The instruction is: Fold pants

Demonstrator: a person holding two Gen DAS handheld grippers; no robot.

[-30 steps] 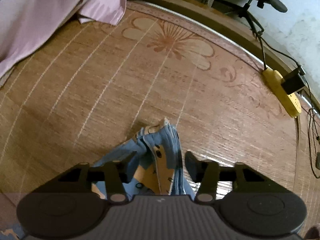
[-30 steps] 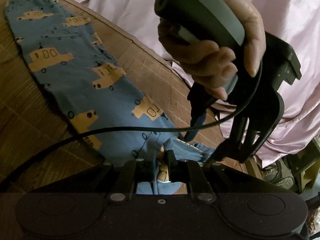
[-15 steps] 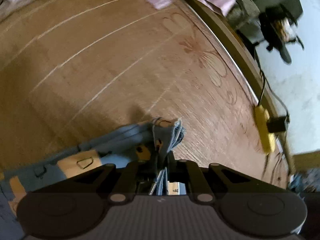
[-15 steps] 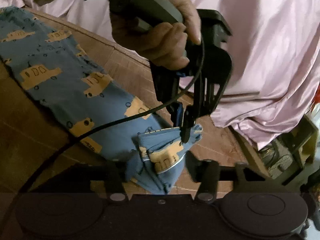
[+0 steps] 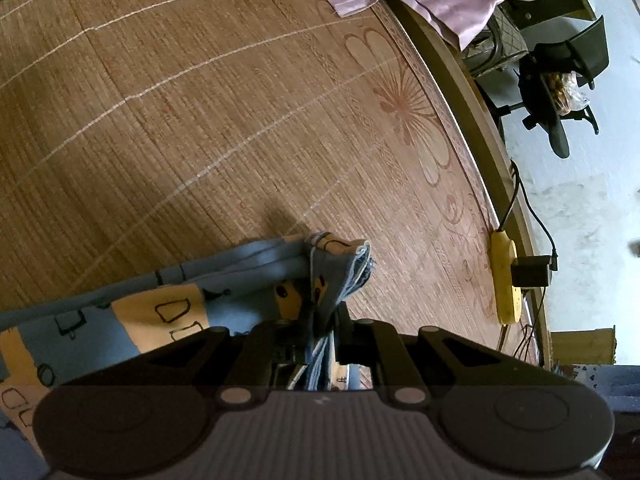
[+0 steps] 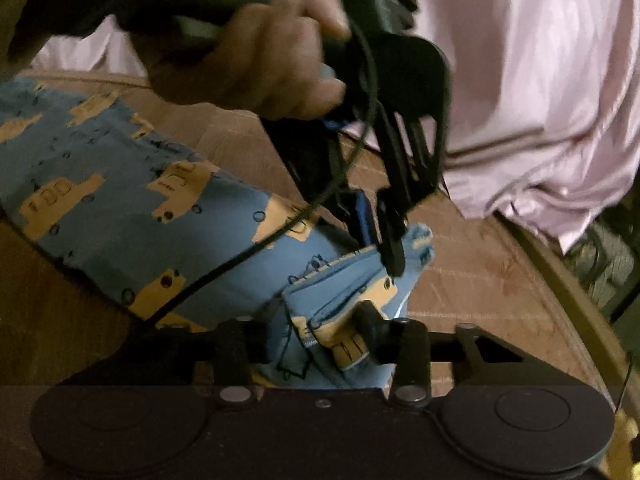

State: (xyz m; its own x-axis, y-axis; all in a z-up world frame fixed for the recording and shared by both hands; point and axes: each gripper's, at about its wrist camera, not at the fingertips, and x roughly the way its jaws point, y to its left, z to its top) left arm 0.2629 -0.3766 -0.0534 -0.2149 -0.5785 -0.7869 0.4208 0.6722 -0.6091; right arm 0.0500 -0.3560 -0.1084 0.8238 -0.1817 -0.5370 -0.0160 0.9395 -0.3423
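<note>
Blue pants printed with orange cars, spread flat across a woven bamboo mat with a faint flower pattern. One end of the pants bunched into layered folds near the mat's edge.

Left claw closed on that bunched end, fabric layers pinched tight between its two black fingers and fanning out just past the tips. Same left claw seen from the right wrist view, angled downward, gripped by a hand, with a black cable looping from it over the pants.

Right claw open, fingers spread wide on either side of the folded pants end, cloth lying between them but not pinched.

Pale pink satin sheet heaped along the far side of the mat, touching its border. Yellow power strip at the mat's right rim, a black adapter plugged into it. Dark office chair on the pale floor beyond.
</note>
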